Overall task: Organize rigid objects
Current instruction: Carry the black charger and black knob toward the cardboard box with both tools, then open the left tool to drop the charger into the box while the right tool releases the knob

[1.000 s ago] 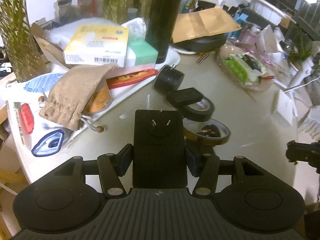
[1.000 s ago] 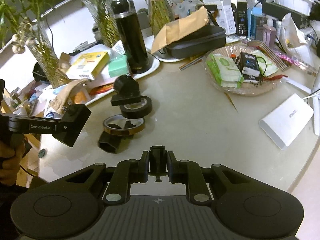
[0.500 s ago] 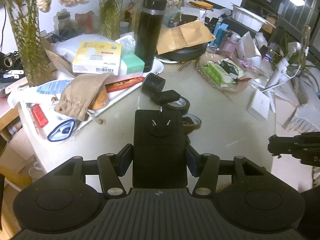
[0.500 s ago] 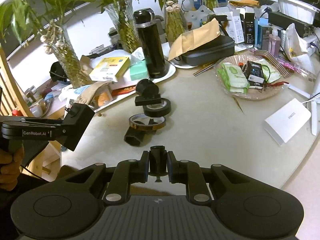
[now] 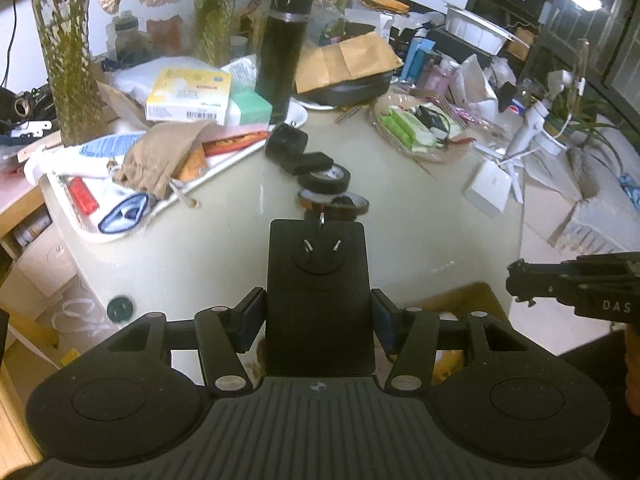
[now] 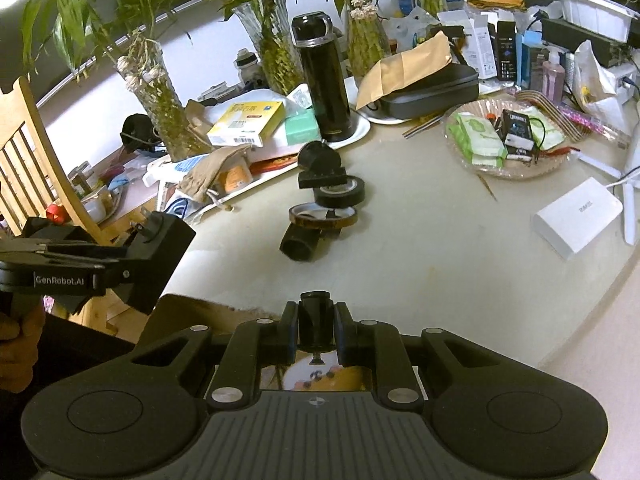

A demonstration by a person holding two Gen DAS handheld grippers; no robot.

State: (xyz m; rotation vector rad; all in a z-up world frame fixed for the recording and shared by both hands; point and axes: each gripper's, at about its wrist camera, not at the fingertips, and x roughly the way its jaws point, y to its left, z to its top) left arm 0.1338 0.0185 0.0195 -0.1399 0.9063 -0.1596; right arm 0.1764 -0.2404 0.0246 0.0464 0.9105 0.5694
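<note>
My left gripper [image 5: 318, 314] is shut on a black power adapter [image 5: 318, 280] whose two metal prongs face up; the same adapter [image 6: 164, 248] shows at the left of the right wrist view. My right gripper [image 6: 316, 338] is shut on a small black part [image 6: 316, 314] with a screw at its lower end. Both grippers hang at the near edge of the pale table [image 5: 200, 256]. On the table lie a black tape roll [image 6: 340, 194], an amber tape roll [image 6: 322, 216], a black cylinder [image 6: 316, 158] and a black hexagonal piece [image 6: 298, 242].
A brown cardboard box [image 5: 468, 300] stands open below the table edge. A cluttered white tray [image 5: 132, 184], a black flask [image 6: 326, 84], glass vases [image 6: 160, 104], a bowl of packets [image 6: 508, 140] and a white box [image 6: 576, 218] crowd the table. A wooden chair [image 6: 28, 152] stands left.
Both grippers have drawn back and up from the table, each keeping its load. The tapes look farther away, and the table edge and cardboard box have come into view below.
</note>
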